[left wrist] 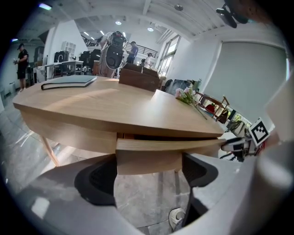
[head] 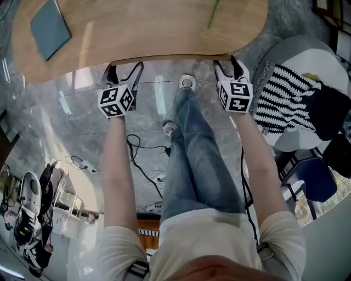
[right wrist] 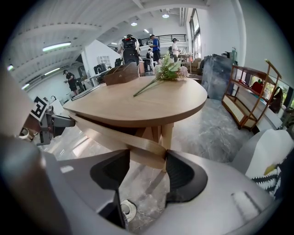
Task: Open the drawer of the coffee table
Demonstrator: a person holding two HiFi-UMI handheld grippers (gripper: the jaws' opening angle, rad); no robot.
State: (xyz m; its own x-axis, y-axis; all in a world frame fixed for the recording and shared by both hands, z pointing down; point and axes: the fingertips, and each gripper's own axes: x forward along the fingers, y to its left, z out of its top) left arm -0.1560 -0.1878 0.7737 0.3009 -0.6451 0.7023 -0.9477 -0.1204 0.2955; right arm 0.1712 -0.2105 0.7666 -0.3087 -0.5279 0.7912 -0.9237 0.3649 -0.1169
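The left gripper (head: 125,68) and right gripper (head: 227,65) are both up against the near edge of the table (head: 153,27), well apart from each other, one toward each end of the drawer (head: 170,57). From overhead, the drawer shows only as a thin strip peeking out from under the tabletop. A notebook (head: 49,24) and a flower (head: 214,12) lie farther back on top. In the left gripper view, the left gripper (left wrist: 149,167) has its jaws spread wide. The left end of the drawer (left wrist: 151,147) sits in the gap between them, its end right by the left pad. I can't tell whether either pad presses on it. There's a dark slit between the drawer front and the table (left wrist: 115,110) above, and the front stands a little proud of the apron beside it, so I'd say it is out by a crack. In the right gripper view, the right gripper (right wrist: 147,158) is spread too, straddling the right end of the drawer (right wrist: 115,135) under the table (right wrist: 151,101). Here too the front runs a bit forward of the tabletop's edge. To my eye, the opening has only just begun. Both tools are in place, and nearly the whole pull toward the person is left to do.
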